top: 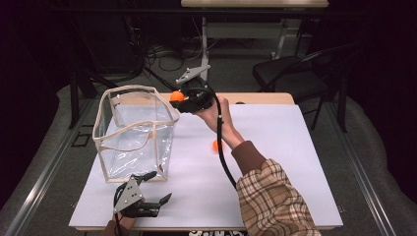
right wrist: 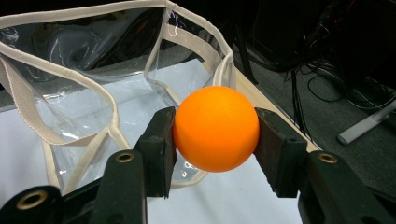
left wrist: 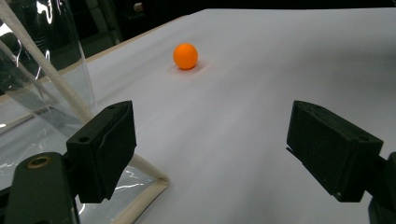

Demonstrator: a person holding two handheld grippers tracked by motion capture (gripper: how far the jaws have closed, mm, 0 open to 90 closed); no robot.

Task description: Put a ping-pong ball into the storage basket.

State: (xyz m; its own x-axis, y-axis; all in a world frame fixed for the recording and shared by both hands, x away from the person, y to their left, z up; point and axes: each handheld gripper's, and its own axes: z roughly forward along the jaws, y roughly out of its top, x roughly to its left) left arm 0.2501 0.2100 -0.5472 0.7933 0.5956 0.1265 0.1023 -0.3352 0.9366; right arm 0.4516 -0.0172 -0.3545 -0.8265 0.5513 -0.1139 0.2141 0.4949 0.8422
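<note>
Smooth round orange ball (right wrist: 216, 128)

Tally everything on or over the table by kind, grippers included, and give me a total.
Orange balls: 2, one held in the right gripper as the held ball, one loose ball on the table
Clear bags with beige trim: 1, the clear bag
Grippers: 2, the right one plus the left gripper, jaws apart
Total: 5
</note>
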